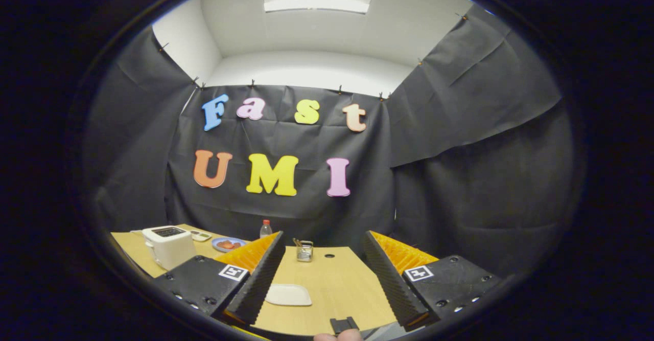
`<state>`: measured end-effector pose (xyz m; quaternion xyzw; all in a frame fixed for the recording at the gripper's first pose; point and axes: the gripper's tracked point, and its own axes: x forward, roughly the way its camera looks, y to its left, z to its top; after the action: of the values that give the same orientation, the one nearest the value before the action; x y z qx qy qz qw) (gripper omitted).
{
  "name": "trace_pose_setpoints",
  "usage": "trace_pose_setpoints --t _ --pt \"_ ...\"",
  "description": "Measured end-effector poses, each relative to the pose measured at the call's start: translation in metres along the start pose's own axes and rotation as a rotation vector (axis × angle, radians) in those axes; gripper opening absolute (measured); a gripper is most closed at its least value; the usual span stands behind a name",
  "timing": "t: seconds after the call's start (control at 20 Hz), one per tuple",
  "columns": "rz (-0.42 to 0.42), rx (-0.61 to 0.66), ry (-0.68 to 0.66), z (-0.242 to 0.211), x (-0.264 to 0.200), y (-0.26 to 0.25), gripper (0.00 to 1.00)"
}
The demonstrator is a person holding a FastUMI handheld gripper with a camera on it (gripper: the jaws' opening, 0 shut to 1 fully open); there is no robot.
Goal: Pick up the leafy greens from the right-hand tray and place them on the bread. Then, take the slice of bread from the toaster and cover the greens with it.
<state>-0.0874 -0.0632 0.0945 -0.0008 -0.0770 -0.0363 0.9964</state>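
Observation:
My gripper [322, 285] is held high over the wooden table [332, 274], its fingers spread wide with nothing between them. A white square plate [288, 295] lies on the table between the fingers, close to the left one. A white toaster [168, 246] stands at the table's far left, beyond the left finger; I cannot tell if bread is in its slot. A blue plate [228, 244] with reddish food sits behind the left finger, to the right of the toaster. The leafy greens and their tray are hidden from me.
A small clear bottle with a red cap [265, 228] stands at the back of the table. A little wire holder [305, 250] sits near the back middle, next to a cable hole [329, 255]. A small white device [200, 235] lies behind the toaster. A fingertip [337, 336] shows below the fingers.

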Motion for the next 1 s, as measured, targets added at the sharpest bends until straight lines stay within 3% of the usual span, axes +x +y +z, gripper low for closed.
trace_pose_setpoints --t 0.4,0.7,1.0 --pt "-0.013 0.026 -0.006 -0.002 -0.005 -0.008 0.95" --pt "-0.009 -0.047 -0.027 0.005 -0.007 -0.002 0.95" --pt "0.008 -0.009 -0.015 0.003 -0.008 0.003 0.95"
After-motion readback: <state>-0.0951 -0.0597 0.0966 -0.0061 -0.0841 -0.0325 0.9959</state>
